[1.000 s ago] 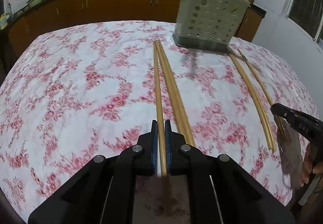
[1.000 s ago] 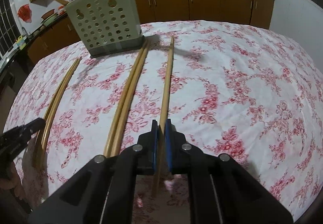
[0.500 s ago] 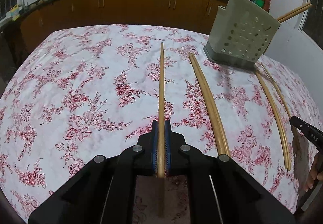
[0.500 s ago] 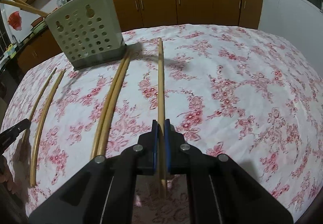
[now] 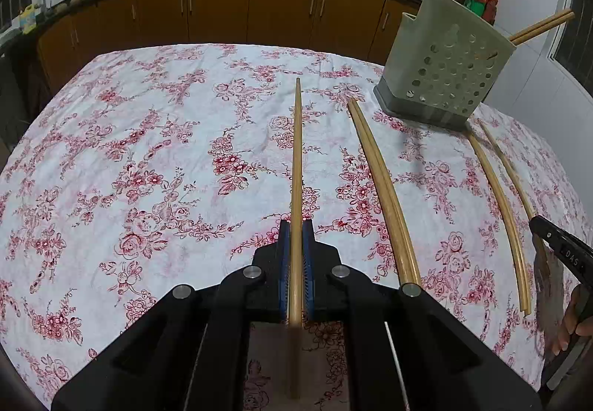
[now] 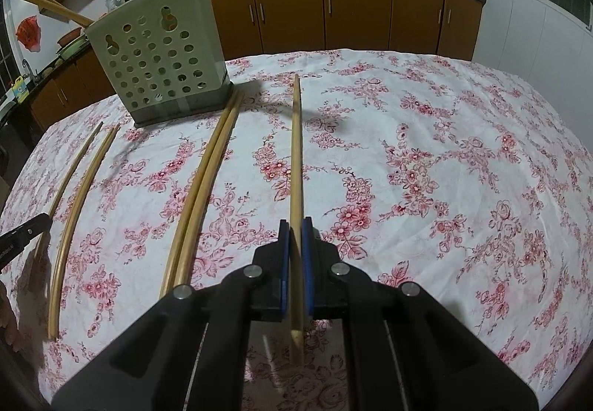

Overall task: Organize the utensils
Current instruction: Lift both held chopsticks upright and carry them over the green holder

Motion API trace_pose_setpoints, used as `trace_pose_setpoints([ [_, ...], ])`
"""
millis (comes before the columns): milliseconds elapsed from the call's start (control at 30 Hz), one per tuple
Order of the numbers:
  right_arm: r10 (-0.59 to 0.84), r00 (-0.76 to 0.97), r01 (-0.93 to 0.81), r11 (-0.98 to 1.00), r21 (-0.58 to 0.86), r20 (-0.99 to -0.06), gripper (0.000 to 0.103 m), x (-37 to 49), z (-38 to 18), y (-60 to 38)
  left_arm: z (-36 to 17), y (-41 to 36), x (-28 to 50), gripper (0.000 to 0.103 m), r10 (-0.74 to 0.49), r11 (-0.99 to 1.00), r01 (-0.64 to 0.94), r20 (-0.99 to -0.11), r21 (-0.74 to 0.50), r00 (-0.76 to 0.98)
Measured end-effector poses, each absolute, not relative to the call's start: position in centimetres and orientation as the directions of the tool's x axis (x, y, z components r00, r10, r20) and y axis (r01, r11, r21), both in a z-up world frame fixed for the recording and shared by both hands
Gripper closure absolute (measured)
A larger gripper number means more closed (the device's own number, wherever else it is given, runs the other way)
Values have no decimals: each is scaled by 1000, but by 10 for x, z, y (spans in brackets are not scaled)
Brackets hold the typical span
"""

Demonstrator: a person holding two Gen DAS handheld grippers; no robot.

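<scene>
1. Looking along the left wrist view first: the left gripper (image 5: 295, 237) has its blue-padded jaws closed on a long pale bamboo chopstick (image 5: 296, 166), which runs straight up the middle of the frame and appears lifted clear of the red-flowered white tablecloth (image 5: 129, 159).
2. A second ago this chopstick lay tight beside a thicker pair; now that pair of bamboo chopsticks (image 5: 381, 185) lies well apart from it, to the right of centre, so the single stick has been picked out of the group.
3. At upper right stands the grey-green perforated plastic utensil holder (image 5: 448, 73), with chopsticks already poking from its top. Two more curved-looking sticks (image 5: 496, 196) lie at the right edge, below the holder.
4. At the far right edge, part of the other black tool shows above a person's fingers (image 5: 570, 329).
5. Turning to the right wrist view: the right gripper (image 6: 295, 237) is likewise clamped on another single bamboo chopstick (image 6: 295, 159), running up the centre, its near end hanging out behind the jaws.
6. Compared with a second ago, this stick has swung from a rightward lean to nearly straight.
7. Here the holder (image 6: 159, 62) sits at upper left, the pair (image 6: 204, 181) left of centre.
8. With one stick in each tool, the likely next step is carrying both to the holder.
</scene>
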State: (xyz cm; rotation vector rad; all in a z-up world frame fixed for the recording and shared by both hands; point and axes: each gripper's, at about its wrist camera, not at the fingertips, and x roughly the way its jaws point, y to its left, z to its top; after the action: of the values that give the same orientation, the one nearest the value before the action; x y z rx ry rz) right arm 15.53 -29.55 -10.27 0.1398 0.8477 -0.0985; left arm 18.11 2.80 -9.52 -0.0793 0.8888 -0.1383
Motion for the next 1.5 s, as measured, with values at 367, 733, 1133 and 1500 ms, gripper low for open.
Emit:
trace_pose_setpoints([
  [367, -21, 660, 141, 985, 96, -751, 94, 153, -103, -297, -95, 25, 178, 95, -146, 989, 94, -769, -112, 622],
  [733, -15, 664, 145, 983, 109, -748, 95, 150, -100, -300, -94, 23, 171, 95, -133, 990, 118, -775, -76, 618],
  [1133, -29, 804, 147, 978, 151, -594, 95, 133, -27, -317, -26, 36, 168, 96, -160, 987, 113, -651, -113, 742],
  [1500, -21, 868, 127, 975, 180, -495, 95, 124, 15, -320, 22, 42, 165, 96, -191, 979, 114, -550, -171, 813],
])
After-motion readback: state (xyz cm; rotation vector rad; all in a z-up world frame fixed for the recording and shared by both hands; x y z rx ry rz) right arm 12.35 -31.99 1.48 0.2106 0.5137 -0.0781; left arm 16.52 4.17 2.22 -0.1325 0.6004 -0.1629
